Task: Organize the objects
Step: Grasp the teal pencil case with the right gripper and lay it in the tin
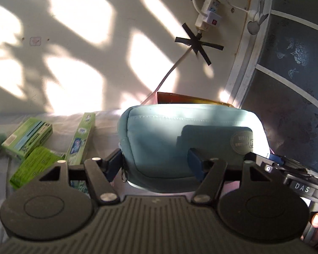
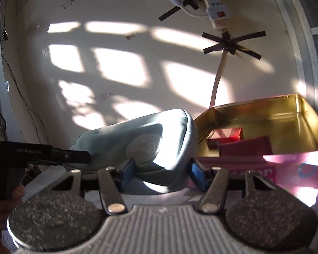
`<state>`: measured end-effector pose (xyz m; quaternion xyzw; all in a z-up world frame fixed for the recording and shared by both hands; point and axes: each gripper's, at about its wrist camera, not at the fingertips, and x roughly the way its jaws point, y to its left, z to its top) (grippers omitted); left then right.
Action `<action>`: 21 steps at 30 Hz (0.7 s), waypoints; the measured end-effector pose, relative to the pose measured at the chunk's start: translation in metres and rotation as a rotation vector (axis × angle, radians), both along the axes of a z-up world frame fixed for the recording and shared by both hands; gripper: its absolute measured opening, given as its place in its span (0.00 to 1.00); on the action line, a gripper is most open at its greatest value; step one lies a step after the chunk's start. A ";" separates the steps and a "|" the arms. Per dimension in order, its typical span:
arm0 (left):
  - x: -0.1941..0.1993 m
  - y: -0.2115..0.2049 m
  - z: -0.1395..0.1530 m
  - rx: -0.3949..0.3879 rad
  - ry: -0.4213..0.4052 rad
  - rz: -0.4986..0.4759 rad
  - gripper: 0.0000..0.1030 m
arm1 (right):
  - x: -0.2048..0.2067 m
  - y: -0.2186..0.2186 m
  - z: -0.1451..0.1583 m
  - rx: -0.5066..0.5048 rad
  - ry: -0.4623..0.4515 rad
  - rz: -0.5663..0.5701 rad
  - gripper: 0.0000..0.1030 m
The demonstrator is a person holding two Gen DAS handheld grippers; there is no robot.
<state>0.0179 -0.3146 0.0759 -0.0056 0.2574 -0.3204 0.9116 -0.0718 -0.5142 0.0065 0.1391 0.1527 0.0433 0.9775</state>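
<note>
A light blue zip pouch (image 1: 180, 139) with a round patch is held between both grippers above the bed. My left gripper (image 1: 154, 163) is shut on the pouch's left end, its blue pads pressing the fabric. My right gripper (image 2: 162, 173) is shut on the pouch's (image 2: 142, 141) right end. The left gripper's black body (image 2: 53, 155) shows at the left of the right wrist view. A gold tin (image 2: 265, 122) stands just right of the pouch and holds a red box (image 2: 225, 137) and a dark pink box (image 2: 246, 146).
Green boxes (image 1: 27, 136) and a long green toothpaste box (image 1: 80, 137) lie on the bedsheet to the left. A pink box (image 2: 265, 169) lies in front of the tin. A power strip and taped cable (image 1: 199, 42) hang on the wall behind.
</note>
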 end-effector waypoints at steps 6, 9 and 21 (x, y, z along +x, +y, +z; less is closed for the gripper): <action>0.064 -0.109 -0.014 0.057 0.009 -0.029 0.67 | 0.075 -0.074 0.003 -0.063 0.113 -0.177 0.54; 0.087 -0.142 -0.030 0.087 0.053 -0.020 0.67 | 0.103 -0.089 -0.007 -0.098 0.188 -0.224 0.54; 0.067 -0.158 -0.040 0.262 -0.085 0.072 0.68 | 0.077 -0.098 -0.015 -0.060 0.107 -0.364 0.72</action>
